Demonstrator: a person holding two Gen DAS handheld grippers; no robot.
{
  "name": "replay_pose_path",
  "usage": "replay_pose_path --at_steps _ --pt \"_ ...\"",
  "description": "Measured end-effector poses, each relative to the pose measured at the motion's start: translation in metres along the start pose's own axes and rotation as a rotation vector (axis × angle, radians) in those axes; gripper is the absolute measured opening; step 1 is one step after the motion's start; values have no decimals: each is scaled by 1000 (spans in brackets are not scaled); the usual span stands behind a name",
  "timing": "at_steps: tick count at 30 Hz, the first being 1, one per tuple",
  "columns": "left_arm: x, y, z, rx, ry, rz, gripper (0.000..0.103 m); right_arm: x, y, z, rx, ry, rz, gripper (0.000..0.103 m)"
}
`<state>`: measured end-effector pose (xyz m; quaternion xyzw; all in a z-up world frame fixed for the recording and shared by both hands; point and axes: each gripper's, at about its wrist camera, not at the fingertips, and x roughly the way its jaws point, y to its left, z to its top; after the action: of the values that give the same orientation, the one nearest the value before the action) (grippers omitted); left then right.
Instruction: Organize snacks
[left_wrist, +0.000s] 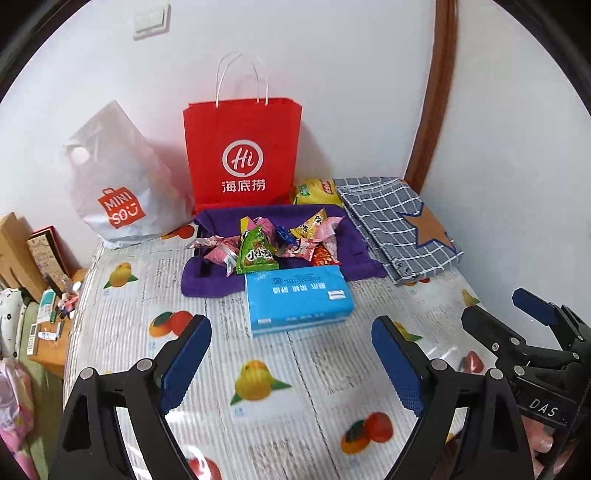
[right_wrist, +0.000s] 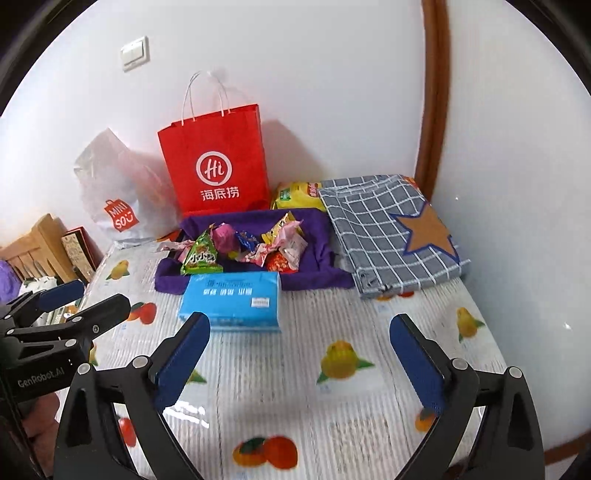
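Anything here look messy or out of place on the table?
The snack packets lie in a jumbled heap on the purple cloth, and the blue tissue pack overlaps the cloth's front edge. Nothing looks spilled or damaged.

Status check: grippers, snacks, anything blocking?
Left gripper and right gripper open, empty, above table. Snack pile untouched on purple cloth. Blue tissue pack sits directly in front of it.

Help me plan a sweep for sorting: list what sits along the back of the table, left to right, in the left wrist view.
White plastic Miniso bag → red paper Hi bag with white handles → yellow snack packet → folded grey checked cloth with a brown star.
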<state>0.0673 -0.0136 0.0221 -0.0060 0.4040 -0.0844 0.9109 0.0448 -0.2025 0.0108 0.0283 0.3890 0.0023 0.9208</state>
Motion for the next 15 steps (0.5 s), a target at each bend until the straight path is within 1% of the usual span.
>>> replay_pose_path --at_steps 2,4,5,9,15 --pt "-12 -5 -6 8 -14 5 89 -14 -3 -7 9 -17 3 97" --pt "-21 -9 -11 16 -26 12 94 -27 -6 -14 12 -37 21 97" --pt "-24 -11 -13 17 -32 16 94 -32 -7 -16 11 -44 26 97" --pt "-33 -17 -18 22 -47 15 95 -46 -9 -22 6 -65 17 97" --pt "-37 -23 -20 22 -50 25 95 -55 -9 -25 -1 -77 33 97"
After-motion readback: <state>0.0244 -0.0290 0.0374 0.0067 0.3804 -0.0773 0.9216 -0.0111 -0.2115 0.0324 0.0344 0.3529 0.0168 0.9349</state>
